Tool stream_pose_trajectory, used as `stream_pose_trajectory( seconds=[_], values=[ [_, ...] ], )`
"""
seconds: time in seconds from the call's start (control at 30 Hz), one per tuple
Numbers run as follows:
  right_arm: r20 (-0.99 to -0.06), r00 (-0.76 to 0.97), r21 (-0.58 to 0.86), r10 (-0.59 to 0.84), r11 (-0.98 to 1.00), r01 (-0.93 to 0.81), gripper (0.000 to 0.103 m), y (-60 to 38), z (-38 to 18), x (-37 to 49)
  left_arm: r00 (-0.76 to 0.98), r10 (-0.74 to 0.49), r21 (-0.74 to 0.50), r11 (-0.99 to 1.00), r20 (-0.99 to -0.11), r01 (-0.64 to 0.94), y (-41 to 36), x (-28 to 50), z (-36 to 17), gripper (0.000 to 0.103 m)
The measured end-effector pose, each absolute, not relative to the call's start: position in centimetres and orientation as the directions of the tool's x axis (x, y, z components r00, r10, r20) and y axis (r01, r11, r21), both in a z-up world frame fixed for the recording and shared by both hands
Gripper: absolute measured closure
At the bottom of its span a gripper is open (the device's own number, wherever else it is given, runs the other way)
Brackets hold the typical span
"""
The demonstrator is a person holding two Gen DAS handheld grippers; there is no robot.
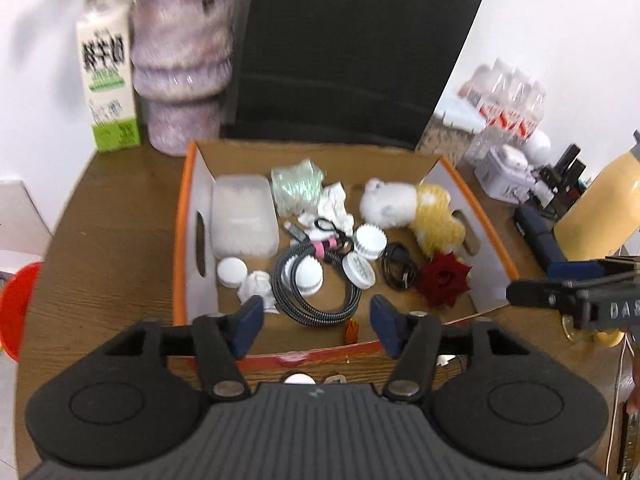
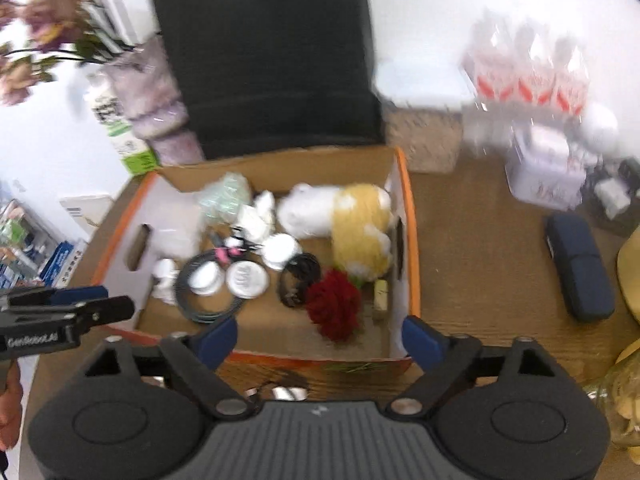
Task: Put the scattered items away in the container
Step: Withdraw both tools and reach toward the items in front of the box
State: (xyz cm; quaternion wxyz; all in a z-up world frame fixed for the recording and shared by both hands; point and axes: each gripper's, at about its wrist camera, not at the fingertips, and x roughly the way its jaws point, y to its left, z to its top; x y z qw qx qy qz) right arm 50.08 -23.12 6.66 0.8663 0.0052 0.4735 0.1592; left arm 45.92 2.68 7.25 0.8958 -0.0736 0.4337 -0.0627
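An orange-rimmed cardboard box (image 1: 182, 216) (image 2: 412, 240) stands on the wooden table. Inside lie a white-and-yellow plush toy (image 1: 416, 208) (image 2: 352, 216), a red rose (image 1: 442, 280) (image 2: 334, 304), a coiled braided cable (image 1: 316, 296) (image 2: 204, 300), white round lids (image 1: 370, 240) (image 2: 246, 280), crumpled paper (image 1: 334, 204), a clear plastic case (image 1: 244, 216) and a black cord (image 1: 398, 266) (image 2: 298, 280). My left gripper (image 1: 316, 322) is open and empty over the box's near edge. My right gripper (image 2: 320, 340) is open and empty over the near right part. Each gripper shows in the other's view, the right gripper (image 1: 568, 296) and the left gripper (image 2: 68, 308).
Behind the box are a milk carton (image 1: 108, 76), a purple vase (image 1: 182, 64) and a black chair back (image 1: 352, 48). To the right are water bottles (image 2: 528, 76), a white tin (image 2: 544, 172), a navy case (image 2: 580, 268) and a yellow bottle (image 1: 600, 208). Small items (image 1: 298, 379) lie before the box.
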Motion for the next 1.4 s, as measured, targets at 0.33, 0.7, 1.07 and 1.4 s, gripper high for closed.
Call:
stream_pose_trajectory(
  seconds=[0.33, 0.7, 1.07, 1.4],
  values=[
    [-0.788, 0.556, 0.059, 0.266, 0.93, -0.362, 0.012, -21.9, 11.3, 43.9, 0.695, -0.085, -0.12, 0.993, -0.714, -0.001, 2.7, 39.9, 11.0, 0.013],
    [-0.743, 0.607, 0.094, 0.282, 0.942, -0.322, 0.011, -25.6, 11.1, 36.9, 0.771, -0.034, -0.046, 0.999, -0.636, 0.006, 2.9, 29.4, 10.2, 0.004],
    [-0.52, 0.79, 0.018, 0.323, 0.93, -0.368, 0.01, -25.1, 4.7, 21.7, 0.894, -0.06, -0.099, 0.995, -0.445, 0.017, 0.8, 15.9, 6.2, 0.0],
    [-0.506, 0.784, 0.113, 0.359, 0.929, -0.352, 0.001, -24.5, -4.4, 12.9, 0.901, 0.0, -0.009, 1.0, -0.433, -0.005, -0.9, 9.6, -3.4, 0.0]
  ],
)
